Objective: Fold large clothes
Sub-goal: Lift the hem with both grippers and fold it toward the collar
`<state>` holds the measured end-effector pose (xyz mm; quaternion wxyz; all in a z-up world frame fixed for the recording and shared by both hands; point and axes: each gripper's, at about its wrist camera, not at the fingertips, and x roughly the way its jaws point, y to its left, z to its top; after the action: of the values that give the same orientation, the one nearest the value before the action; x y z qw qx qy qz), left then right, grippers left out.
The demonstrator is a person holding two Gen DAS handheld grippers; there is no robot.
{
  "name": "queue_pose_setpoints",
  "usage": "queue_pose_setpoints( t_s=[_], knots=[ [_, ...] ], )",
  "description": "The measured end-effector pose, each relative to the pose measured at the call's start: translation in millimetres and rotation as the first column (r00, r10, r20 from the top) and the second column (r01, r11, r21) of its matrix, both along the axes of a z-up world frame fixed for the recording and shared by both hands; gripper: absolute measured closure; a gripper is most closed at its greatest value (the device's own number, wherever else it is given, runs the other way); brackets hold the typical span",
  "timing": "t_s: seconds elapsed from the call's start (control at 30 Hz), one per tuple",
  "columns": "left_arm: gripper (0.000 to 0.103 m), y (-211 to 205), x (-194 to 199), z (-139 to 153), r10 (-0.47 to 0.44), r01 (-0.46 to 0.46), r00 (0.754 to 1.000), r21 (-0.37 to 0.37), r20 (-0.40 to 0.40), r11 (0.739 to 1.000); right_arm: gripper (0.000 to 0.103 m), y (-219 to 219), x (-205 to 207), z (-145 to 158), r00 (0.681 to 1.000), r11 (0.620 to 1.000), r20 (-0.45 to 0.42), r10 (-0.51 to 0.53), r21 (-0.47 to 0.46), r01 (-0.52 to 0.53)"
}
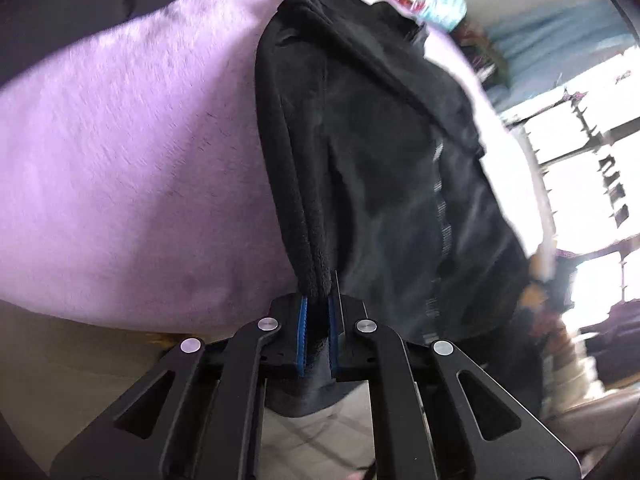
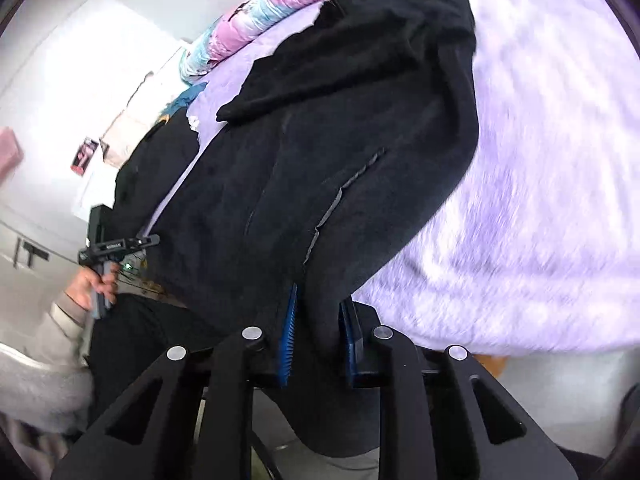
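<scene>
Both grippers' fingers [image 1: 318, 332] [image 2: 320, 340] clenched on black jacket [image 2: 340, 140]; lilac fuzzy blanket [image 2: 540, 200] beneath

Each hand-held gripper [image 1: 318, 300] [image 2: 318, 312] is black, with blue ribbed pads [image 2: 289, 328], silver rivets; pale fuzzy sleeve [image 2: 52, 356].

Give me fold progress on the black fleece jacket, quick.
Done: the black fleece jacket lies spread on the purple blanket, one part already flopped over near the top. In hand: left gripper and right gripper each clamp a jacket edge at the near end. Left: bringing that held end over and squaring it; no compact fold shows yet.
</scene>
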<state>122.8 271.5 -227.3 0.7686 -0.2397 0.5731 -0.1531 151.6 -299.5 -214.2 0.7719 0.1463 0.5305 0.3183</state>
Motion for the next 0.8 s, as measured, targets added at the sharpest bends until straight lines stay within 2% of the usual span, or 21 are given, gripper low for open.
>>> queue_pose_setpoints(
  t_s=[0.17,0.3,0.57,0.6,0.8],
  knots=[
    [0.097,-3,7,36,-0.018,0.016,1.000,0.060,0.026,0.998,0.084,-8,5,32,0.997,1.000,0.073,0.006,-0.030,-0.004],
    [0.097,-4,20,66,-0.041,0.033,0.997,0.119,0.067,0.992,0.084,-30,5,56,0.990,0.999,0.140,0.019,-0.052,-0.012],
    [0.097,-16,71,122,-0.049,0.032,0.989,0.120,0.138,0.992,0.085,-19,39,100,0.977,1.000,0.213,-0.003,-0.006,0.004],
    [0.097,-16,81,128,-0.042,0.027,0.989,0.106,0.145,0.994,0.090,-17,46,105,0.975,1.000,0.222,-0.012,0.000,0.012],
    [0.097,-15,131,149,-0.020,0.002,0.986,0.107,0.163,0.994,0.091,-32,92,120,0.974,0.997,0.224,-0.039,0.067,0.025]
  ],
)
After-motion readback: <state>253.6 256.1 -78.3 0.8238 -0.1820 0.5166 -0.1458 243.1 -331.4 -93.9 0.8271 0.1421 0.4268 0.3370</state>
